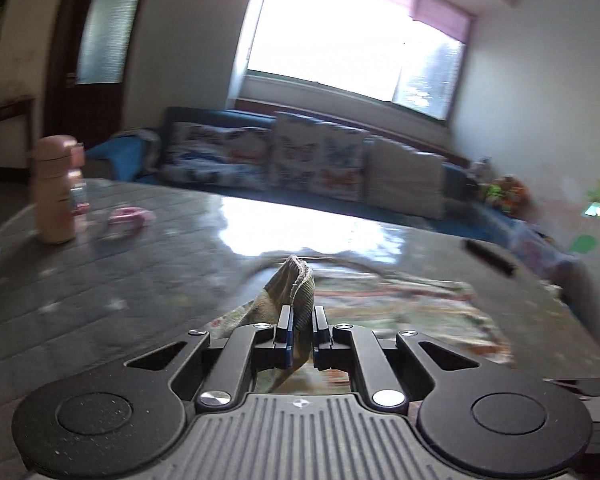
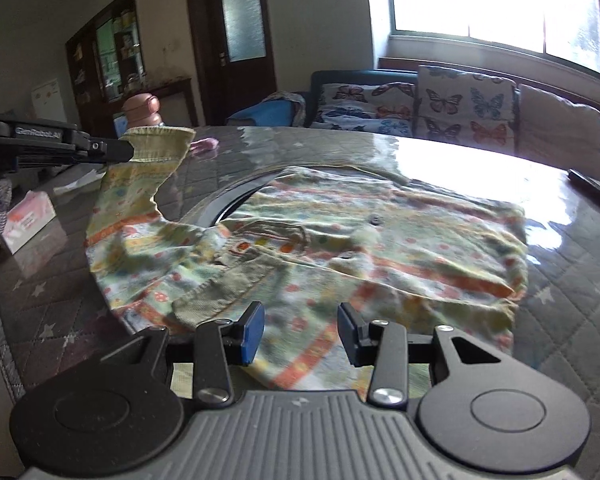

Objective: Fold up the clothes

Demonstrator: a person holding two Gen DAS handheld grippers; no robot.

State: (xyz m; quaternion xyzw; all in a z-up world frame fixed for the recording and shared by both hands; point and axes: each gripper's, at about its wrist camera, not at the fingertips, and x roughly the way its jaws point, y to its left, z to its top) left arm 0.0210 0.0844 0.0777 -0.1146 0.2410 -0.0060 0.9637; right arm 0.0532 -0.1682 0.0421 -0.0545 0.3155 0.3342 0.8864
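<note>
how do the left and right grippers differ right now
The left gripper has its jaws shut on the sleeve cuff of the patterned shirt, lifting it off the table. The right gripper has its jaws apart, gripping nothing, low over the shirt's near edge. Both are black with blue pads.

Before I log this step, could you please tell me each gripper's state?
Left gripper: shut on the sleeve cuff of the patterned shirt.
Right gripper: open, holding nothing, above the shirt.
</note>
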